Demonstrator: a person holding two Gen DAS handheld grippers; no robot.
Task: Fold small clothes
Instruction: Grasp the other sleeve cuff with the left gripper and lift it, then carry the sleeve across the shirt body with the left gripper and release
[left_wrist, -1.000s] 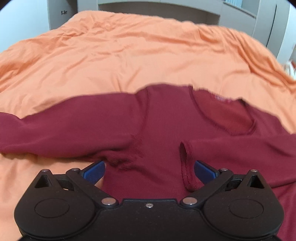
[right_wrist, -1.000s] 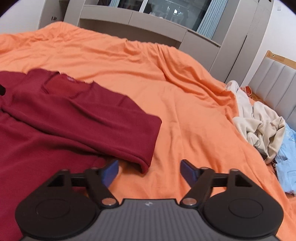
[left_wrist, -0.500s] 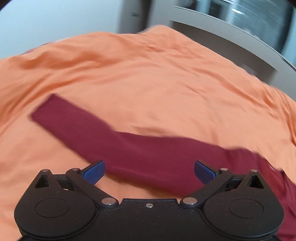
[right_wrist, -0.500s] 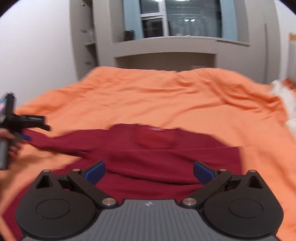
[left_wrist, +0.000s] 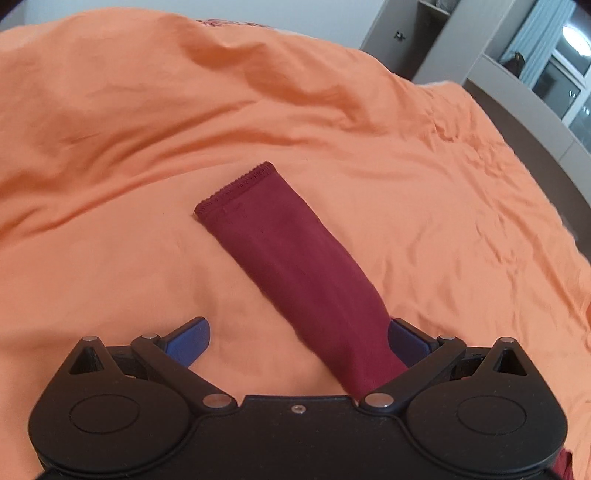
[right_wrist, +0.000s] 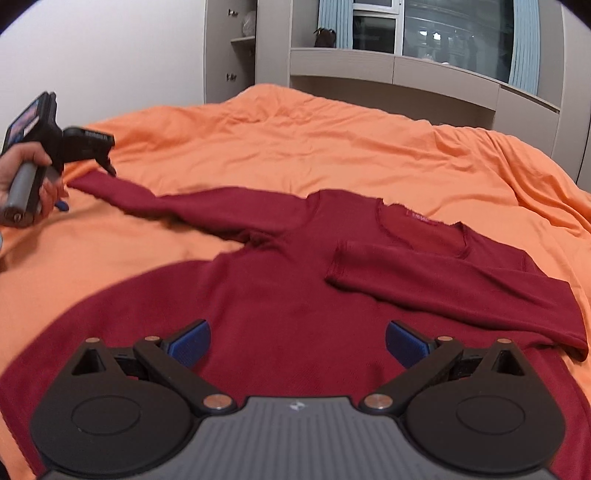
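A dark red long-sleeved shirt (right_wrist: 280, 288) lies flat on the orange bedspread (right_wrist: 332, 147). One sleeve (right_wrist: 443, 280) is folded across the chest; the other sleeve (left_wrist: 291, 254) lies stretched out to the side, cuff (left_wrist: 236, 188) farthest away. My left gripper (left_wrist: 295, 343) is open just above that sleeve near its end, with the sleeve running under its right finger. It also shows at the far left of the right wrist view (right_wrist: 85, 166). My right gripper (right_wrist: 295, 343) is open and empty above the shirt's body.
The orange bedspread (left_wrist: 110, 147) is wrinkled around the shirt. Grey cabinets and a window ledge (right_wrist: 406, 70) stand behind the bed. A white wall (right_wrist: 103, 55) is at the left.
My left gripper swung from the shirt's body out along the stretched sleeve toward its cuff. My right gripper turned from the folded sleeve's edge to face the whole shirt.
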